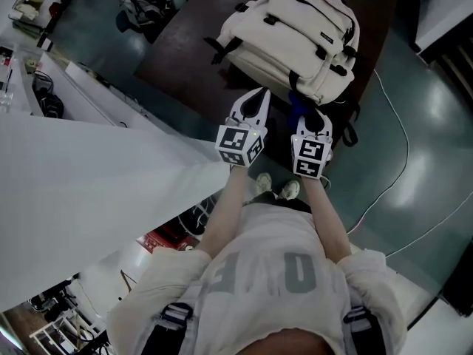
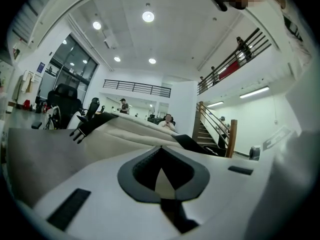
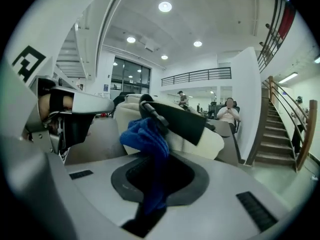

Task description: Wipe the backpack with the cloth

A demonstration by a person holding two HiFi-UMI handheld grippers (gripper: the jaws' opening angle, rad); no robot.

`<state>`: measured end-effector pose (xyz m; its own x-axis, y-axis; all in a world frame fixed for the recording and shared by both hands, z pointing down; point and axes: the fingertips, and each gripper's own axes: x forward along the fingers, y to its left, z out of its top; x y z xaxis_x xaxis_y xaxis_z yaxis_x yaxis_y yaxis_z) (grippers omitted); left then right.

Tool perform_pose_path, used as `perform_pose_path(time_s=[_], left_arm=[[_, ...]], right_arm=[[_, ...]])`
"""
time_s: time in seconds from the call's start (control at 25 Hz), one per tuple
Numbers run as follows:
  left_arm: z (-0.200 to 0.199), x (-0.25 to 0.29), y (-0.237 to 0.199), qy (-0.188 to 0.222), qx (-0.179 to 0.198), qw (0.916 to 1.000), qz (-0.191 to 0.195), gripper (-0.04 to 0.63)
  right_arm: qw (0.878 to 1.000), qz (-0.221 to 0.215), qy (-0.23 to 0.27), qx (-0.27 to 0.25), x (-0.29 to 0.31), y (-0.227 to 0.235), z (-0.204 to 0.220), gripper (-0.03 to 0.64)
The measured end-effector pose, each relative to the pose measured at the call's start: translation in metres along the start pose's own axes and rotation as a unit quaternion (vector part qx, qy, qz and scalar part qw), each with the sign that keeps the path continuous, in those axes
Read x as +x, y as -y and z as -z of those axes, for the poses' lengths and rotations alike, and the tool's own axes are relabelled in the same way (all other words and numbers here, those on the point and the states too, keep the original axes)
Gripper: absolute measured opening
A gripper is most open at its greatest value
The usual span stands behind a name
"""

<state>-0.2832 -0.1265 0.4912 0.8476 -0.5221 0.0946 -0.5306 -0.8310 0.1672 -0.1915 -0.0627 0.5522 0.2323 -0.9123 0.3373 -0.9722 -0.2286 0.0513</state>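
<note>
A cream backpack (image 1: 292, 32) with black straps and zips lies on a dark brown table (image 1: 185, 46). My left gripper (image 1: 259, 96) is at the backpack's near edge, shut and holding nothing. In the left gripper view the left gripper (image 2: 161, 149) has its tips together, with the backpack (image 2: 125, 134) just ahead. My right gripper (image 1: 310, 115) is beside it, shut on a blue cloth (image 1: 298, 102) that bunches up against the backpack's near side. In the right gripper view the cloth (image 3: 147, 139) hangs from the right gripper (image 3: 150, 159) below a black strap (image 3: 175, 119).
A white counter (image 1: 81, 191) fills the left. A white cable (image 1: 403, 139) runs across the grey-green floor on the right. A dark bag (image 1: 144, 2) lies on the floor beyond the table's far left corner. The person's shoes (image 1: 277, 187) stand at the table's near edge.
</note>
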Motion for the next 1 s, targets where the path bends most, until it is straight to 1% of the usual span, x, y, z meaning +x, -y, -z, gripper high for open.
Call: perform_pose_path(time_s=[0.08, 0.24, 0.4, 0.52, 0.64, 0.72, 0.88, 1.0], left_arm=[[0.004, 0.002, 0.005, 0.000, -0.001, 1.0000, 0.005, 0.003], [0.007, 0.006, 0.016, 0.003, 0.000, 0.9999, 0.014, 0.003], [0.005, 0.001, 0.029, 0.007, 0.008, 0.9998, 0.017, 0.003], [0.002, -0.002, 0.035, 0.010, 0.013, 0.9998, 0.010, 0.003], [-0.002, -0.011, 0.033, 0.008, 0.014, 0.9999, -0.005, 0.003], [-0.005, -0.017, 0.032, 0.010, 0.012, 0.9997, -0.016, 0.003], [-0.007, -0.034, 0.021, 0.014, 0.016, 0.9987, -0.046, 0.003], [0.000, -0.043, 0.005, 0.008, 0.009, 0.9974, -0.071, 0.003]], right_arm=[[1.000, 0.012, -0.001, 0.008, -0.006, 0.013, 0.004, 0.044], [0.999, 0.025, 0.009, -0.019, -0.012, 0.028, 0.005, 0.044], [0.998, 0.063, -0.001, 0.006, -0.021, 0.062, 0.016, 0.044], [0.997, 0.076, -0.002, 0.013, -0.029, 0.087, 0.017, 0.044], [0.997, 0.075, 0.011, 0.023, -0.041, 0.095, 0.010, 0.043], [0.997, 0.069, 0.034, 0.020, -0.043, 0.097, -0.005, 0.043], [0.996, 0.041, 0.085, 0.001, -0.031, 0.089, -0.044, 0.044], [0.995, 0.036, 0.092, 0.033, -0.020, 0.088, -0.054, 0.044]])
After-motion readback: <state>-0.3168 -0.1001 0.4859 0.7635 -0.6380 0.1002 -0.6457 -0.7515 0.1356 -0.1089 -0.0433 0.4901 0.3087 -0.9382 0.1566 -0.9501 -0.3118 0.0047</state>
